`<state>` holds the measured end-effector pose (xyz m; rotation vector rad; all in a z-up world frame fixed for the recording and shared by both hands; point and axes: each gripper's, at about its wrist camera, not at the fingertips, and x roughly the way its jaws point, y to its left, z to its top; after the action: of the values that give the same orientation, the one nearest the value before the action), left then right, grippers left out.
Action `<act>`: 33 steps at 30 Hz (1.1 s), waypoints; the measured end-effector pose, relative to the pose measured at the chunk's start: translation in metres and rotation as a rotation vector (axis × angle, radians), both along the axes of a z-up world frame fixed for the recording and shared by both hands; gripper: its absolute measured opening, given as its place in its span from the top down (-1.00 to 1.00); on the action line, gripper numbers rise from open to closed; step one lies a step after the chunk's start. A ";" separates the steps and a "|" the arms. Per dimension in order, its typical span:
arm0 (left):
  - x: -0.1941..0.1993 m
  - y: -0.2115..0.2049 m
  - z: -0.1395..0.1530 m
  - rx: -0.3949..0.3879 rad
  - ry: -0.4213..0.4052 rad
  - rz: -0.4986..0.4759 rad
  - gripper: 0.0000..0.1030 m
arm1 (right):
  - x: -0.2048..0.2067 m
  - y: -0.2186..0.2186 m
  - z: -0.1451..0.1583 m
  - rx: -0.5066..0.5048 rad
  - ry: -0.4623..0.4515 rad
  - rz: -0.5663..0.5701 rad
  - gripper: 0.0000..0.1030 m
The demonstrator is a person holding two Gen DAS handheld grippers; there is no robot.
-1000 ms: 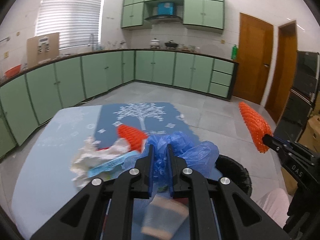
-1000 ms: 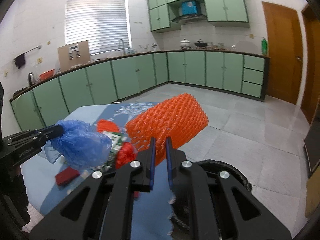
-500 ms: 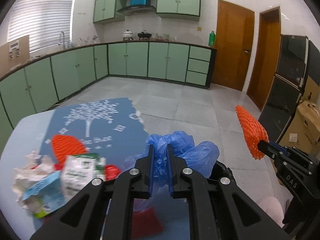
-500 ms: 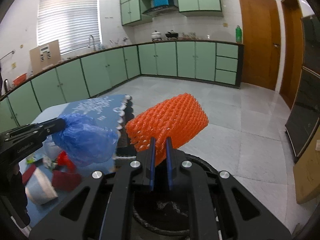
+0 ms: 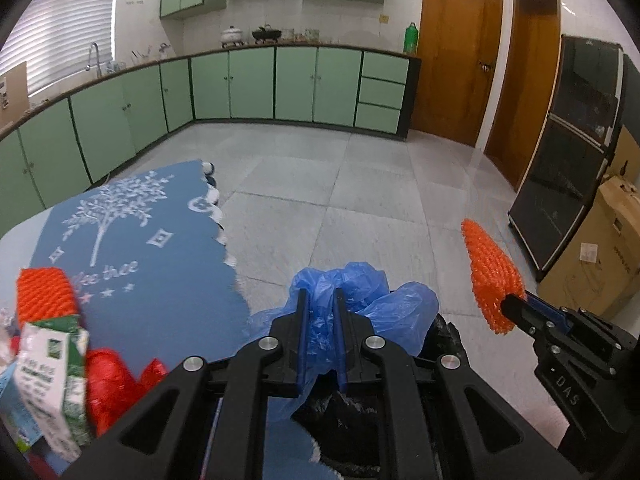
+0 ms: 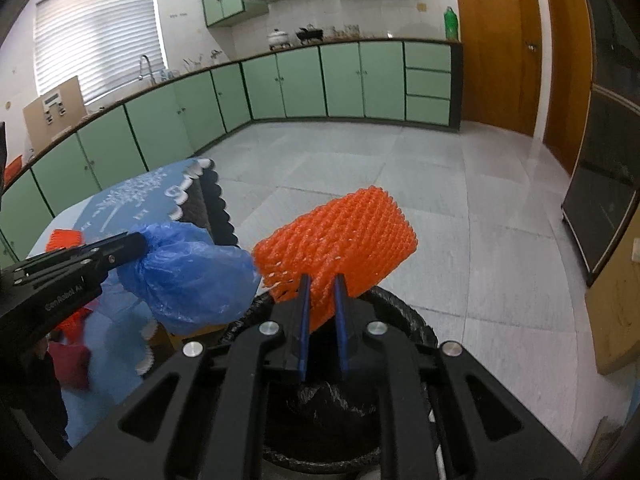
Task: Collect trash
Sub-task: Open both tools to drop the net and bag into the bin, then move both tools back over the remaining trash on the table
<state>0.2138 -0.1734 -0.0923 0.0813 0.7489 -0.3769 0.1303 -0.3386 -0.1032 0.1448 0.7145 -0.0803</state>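
My left gripper (image 5: 320, 300) is shut on a crumpled blue plastic bag (image 5: 384, 312) and holds it over the rim of a trash bin lined with a black bag (image 5: 348, 420). My right gripper (image 6: 322, 286) is shut on an orange foam net sleeve (image 6: 340, 240) and holds it above the same bin (image 6: 404, 320). In the right wrist view the left gripper (image 6: 132, 246) and its blue bag (image 6: 188, 276) hang at the bin's left edge. In the left wrist view the right gripper (image 5: 508, 306) and the orange net (image 5: 488, 268) are to the right.
A table with a blue tree-print cloth (image 5: 152, 264) lies left of the bin. On it are another orange net (image 5: 44, 292), a green-white carton (image 5: 48, 380) and red wrappers (image 5: 112, 380). Green cabinets (image 5: 280, 84), cardboard boxes (image 5: 600, 252) and a dark cabinet (image 5: 576, 152) ring the tiled floor.
Both grippers have swung right, away from the table, with their loads. The bin now lies right under them and the trash pile has slid to the left edge of the view.
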 end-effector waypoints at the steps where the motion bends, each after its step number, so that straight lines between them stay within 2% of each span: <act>1: 0.001 -0.002 -0.002 0.002 0.008 -0.003 0.73 | 0.004 -0.002 -0.004 0.006 0.015 -0.005 0.68; 5: 0.008 -0.007 -0.009 0.000 0.037 -0.010 0.56 | 0.010 -0.007 -0.015 0.030 0.050 -0.036 0.38; 7: 0.008 -0.008 -0.010 0.004 0.038 -0.010 0.39 | 0.012 -0.009 -0.018 0.040 0.056 -0.053 0.25; 8: 0.008 -0.008 -0.010 0.001 0.043 -0.009 0.36 | 0.013 -0.010 -0.018 0.042 0.057 -0.059 0.10; 10: 0.009 -0.006 -0.008 -0.007 0.052 -0.003 0.33 | 0.011 -0.012 -0.016 0.051 0.052 -0.067 0.05; 12: 0.008 -0.002 -0.004 -0.015 0.047 0.005 0.27 | 0.009 -0.013 -0.012 0.051 0.044 -0.079 -0.18; 13: 0.006 0.000 -0.001 -0.016 0.040 0.009 0.18 | 0.007 -0.012 -0.008 0.050 0.033 -0.087 -0.24; 14: 0.003 0.003 0.005 -0.017 0.023 0.015 0.13 | 0.005 -0.012 -0.005 0.049 0.021 -0.091 -0.41; 15: -0.001 0.007 0.010 -0.015 0.003 0.021 0.02 | 0.001 -0.010 0.001 0.047 0.003 -0.098 -0.63; 16: -0.004 0.010 0.014 -0.012 -0.010 0.026 -0.19 | -0.002 -0.008 0.007 0.045 -0.019 -0.101 -0.70; 18: -0.014 0.020 0.025 -0.009 -0.051 0.041 -0.35 | -0.008 -0.002 0.018 0.043 -0.051 -0.098 -0.75; 21: -0.032 0.040 0.041 0.011 -0.108 0.066 -0.37 | -0.021 0.013 0.040 0.048 -0.113 -0.077 -0.76; 26: -0.056 0.086 0.061 0.021 -0.156 0.137 -0.41 | -0.034 0.041 0.066 0.046 -0.194 -0.022 -0.76; 33: -0.085 0.156 0.075 0.044 -0.210 0.257 -0.41 | -0.046 0.093 0.081 0.042 -0.248 0.073 -0.76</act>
<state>0.1291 -0.0176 -0.0176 0.0638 0.5518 -0.1046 0.0839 -0.2457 -0.0218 0.1654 0.4733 0.0221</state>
